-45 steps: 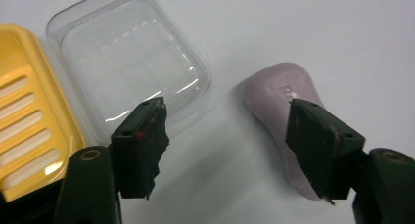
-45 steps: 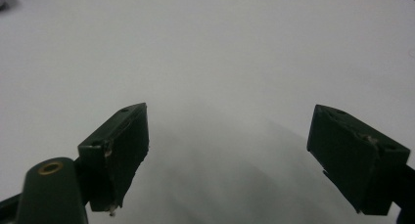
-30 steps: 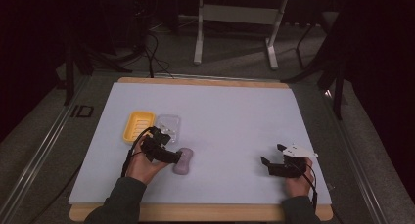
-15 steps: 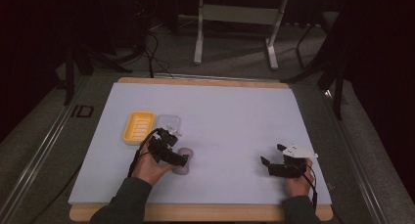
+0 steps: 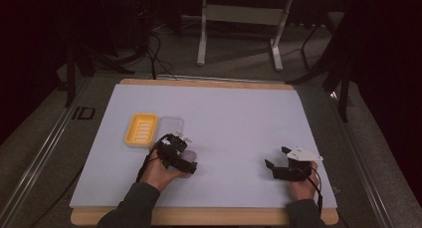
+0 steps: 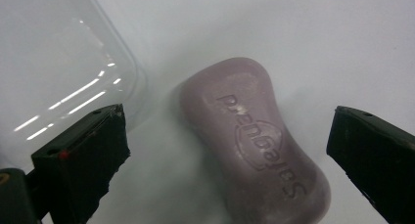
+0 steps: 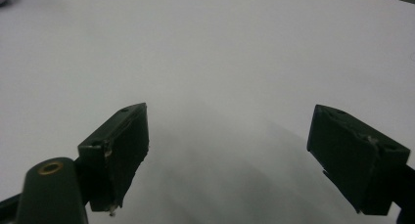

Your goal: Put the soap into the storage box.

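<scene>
A purple soap bar (image 6: pixel 254 141) with embossed lettering lies flat on the white table sheet. My left gripper (image 5: pixel 185 161) hovers low over it, jaws spread wide on either side. The jaws have just been opening, and neither pad (image 6: pixel 83 155) touches the soap. In the high view a sliver of the soap (image 5: pixel 192 154) peeks out beside the gripper. At the table's right, my right gripper (image 5: pixel 275 167) rests open, and between its jaws (image 7: pixel 244 150) there is only bare sheet.
A yellow soap dish (image 5: pixel 142 129) sits behind and left of my left hand, with a clear plastic lid (image 5: pixel 170 124) beside it. The lid's edge (image 6: pixel 54 62) lies close to the left jaw. The white sheet (image 5: pixel 239 118) spans the wooden table.
My left hand has shifted a little to the right and lower over the soap, and its jaws stand wider apart. The right hand has kept still.
</scene>
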The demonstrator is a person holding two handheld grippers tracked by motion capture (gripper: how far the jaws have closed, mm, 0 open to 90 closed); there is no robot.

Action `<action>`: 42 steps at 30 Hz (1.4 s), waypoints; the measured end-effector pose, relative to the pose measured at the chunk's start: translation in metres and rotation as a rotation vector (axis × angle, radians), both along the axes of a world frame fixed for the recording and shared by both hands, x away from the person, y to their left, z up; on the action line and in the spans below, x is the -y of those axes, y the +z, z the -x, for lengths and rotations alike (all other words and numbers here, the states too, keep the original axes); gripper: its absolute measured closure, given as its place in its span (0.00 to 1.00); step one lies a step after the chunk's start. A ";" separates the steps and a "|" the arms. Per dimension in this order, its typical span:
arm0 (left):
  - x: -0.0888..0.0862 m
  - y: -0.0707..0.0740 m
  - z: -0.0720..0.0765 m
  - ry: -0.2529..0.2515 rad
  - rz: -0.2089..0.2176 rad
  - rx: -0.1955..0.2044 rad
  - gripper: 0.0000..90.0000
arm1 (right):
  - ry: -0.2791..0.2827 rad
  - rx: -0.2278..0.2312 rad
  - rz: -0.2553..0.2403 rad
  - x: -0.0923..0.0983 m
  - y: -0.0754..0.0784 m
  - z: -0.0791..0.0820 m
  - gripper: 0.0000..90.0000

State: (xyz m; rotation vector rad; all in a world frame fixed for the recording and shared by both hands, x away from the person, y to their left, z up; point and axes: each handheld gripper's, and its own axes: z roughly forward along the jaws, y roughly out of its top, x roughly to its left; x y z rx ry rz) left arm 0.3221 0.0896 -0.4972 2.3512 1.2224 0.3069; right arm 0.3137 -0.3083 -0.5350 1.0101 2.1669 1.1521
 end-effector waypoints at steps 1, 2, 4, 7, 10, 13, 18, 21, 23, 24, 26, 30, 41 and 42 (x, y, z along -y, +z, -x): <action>0.001 -0.001 0.000 -0.002 0.002 -0.004 0.02 | 0.000 0.000 0.000 0.000 0.000 0.000 0.17; 0.002 -0.002 0.000 0.003 0.002 -0.005 0.02 | 0.000 -0.001 0.000 0.000 0.000 0.000 0.17; 0.005 -0.005 -0.001 0.014 0.002 -0.010 0.02 | 0.001 -0.002 0.000 0.000 0.000 0.000 0.17; 0.008 -0.009 -0.001 0.014 -0.010 -0.018 0.02 | 0.003 -0.001 0.002 0.000 0.000 0.000 0.17; 0.010 -0.013 -0.001 0.017 -0.021 -0.029 0.03 | 0.004 -0.001 0.002 0.000 0.000 0.000 0.17; 0.011 -0.016 -0.001 0.023 -0.020 -0.043 0.06 | 0.004 -0.002 0.002 0.000 0.000 0.000 0.17; 0.013 -0.020 -0.001 0.026 -0.027 -0.047 0.12 | 0.004 -0.002 0.003 0.000 0.000 0.000 0.17; 0.014 -0.020 0.000 0.020 -0.039 -0.031 0.21 | 0.003 -0.001 0.003 -0.001 0.000 0.000 0.17; 0.013 -0.019 0.000 0.021 -0.040 -0.033 0.25 | 0.004 -0.001 0.004 -0.001 0.000 0.000 0.17; 0.013 -0.019 0.000 0.022 -0.041 -0.032 0.27 | 0.004 -0.001 0.004 -0.001 0.000 0.000 0.17; 0.013 -0.018 0.000 0.019 -0.041 -0.033 0.28 | 0.004 -0.001 0.005 -0.001 0.000 0.000 0.17; 0.012 -0.017 0.000 0.000 -0.041 -0.035 0.36 | 0.005 -0.001 0.006 -0.001 0.000 0.000 0.17; 0.008 -0.011 -0.008 -0.083 -0.075 -0.078 0.54 | 0.008 0.002 0.010 -0.001 0.000 0.000 0.17; 0.008 -0.011 -0.009 -0.096 -0.084 -0.085 0.54 | 0.008 0.001 0.011 -0.001 0.000 0.000 0.17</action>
